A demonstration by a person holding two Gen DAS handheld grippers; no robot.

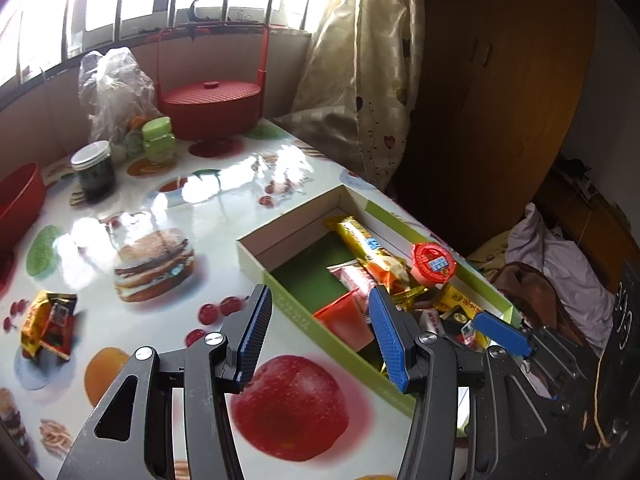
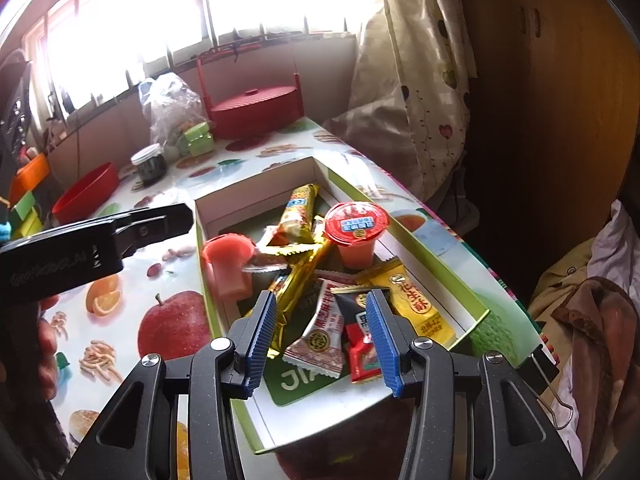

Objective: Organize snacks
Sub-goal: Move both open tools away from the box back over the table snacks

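Observation:
A green-sided cardboard box [image 2: 424,240] [image 1: 304,316] sits at the table's right edge and holds several snacks: a gold bar [image 2: 298,216] [image 1: 366,246], two red jelly cups [image 2: 356,224] [image 2: 228,264], a yellow packet [image 2: 412,304] and small sachets [image 2: 320,336]. An orange and black snack packet [image 1: 48,324] lies loose on the table at the left. My left gripper [image 1: 320,316] is open and empty above the box's near-left wall. My right gripper [image 2: 322,332] is open and empty just over the sachets in the box.
The table [image 1: 224,200] has a glossy fruit-print cover. At the back stand a red lidded basket [image 1: 210,100], a plastic bag [image 1: 114,88], a green jar [image 1: 158,138] and a dark jar [image 1: 94,172]. A red bowl [image 2: 86,196] sits left. Curtain and bedding lie right.

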